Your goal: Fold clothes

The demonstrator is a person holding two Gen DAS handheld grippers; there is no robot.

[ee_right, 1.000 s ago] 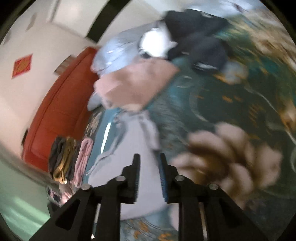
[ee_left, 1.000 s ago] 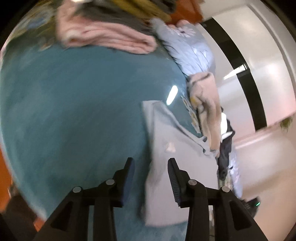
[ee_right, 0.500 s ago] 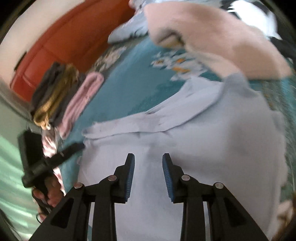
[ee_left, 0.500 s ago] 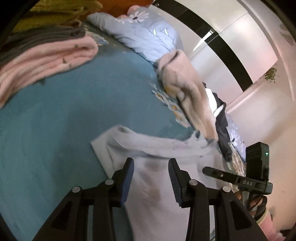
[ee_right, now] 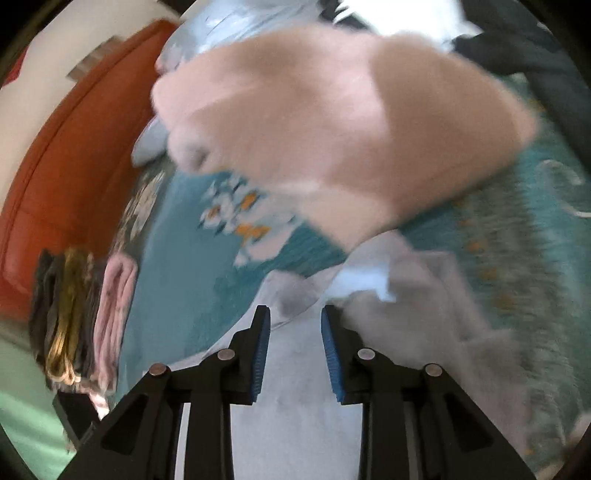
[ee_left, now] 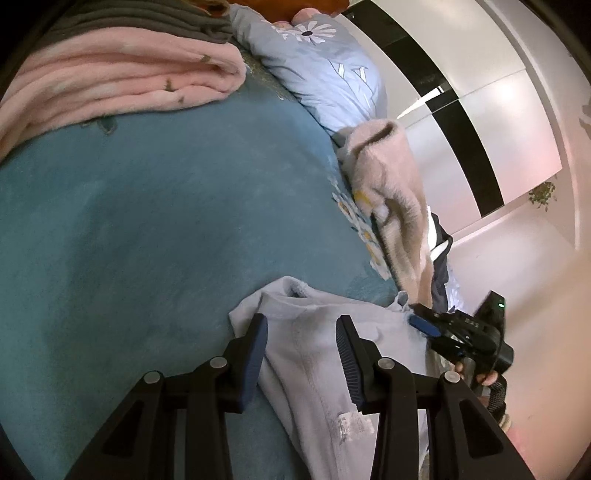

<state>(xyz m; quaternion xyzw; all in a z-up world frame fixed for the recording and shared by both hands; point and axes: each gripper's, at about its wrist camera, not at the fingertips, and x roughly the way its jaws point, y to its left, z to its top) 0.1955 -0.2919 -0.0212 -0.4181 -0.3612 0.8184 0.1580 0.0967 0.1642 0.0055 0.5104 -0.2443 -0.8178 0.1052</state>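
Note:
A pale grey garment (ee_left: 317,373) lies spread on the teal bed cover (ee_left: 147,240). My left gripper (ee_left: 301,332) hovers open over its near corner, with the cloth lying flat below the fingers and not pinched. At the garment's far side a hand holds my right gripper (ee_left: 423,323). In the right wrist view, which is blurred, the right gripper (ee_right: 295,325) stands open above the garment's (ee_right: 295,424) rumpled top edge, and no cloth is pressed between its pads.
A fluffy pink garment (ee_left: 395,192) (ee_right: 332,129) lies just beyond the grey one, beside dark clothes (ee_left: 439,266) and a light blue floral quilt (ee_left: 325,62). Folded pink (ee_left: 110,81) and grey (ee_left: 147,22) clothes are stacked at the bed's edge (ee_right: 74,314). An orange headboard (ee_right: 74,147) stands behind.
Both grippers have swept across the bed and come in low over the grey garment's top edge, one at each end. Their jaws stay apart as before.

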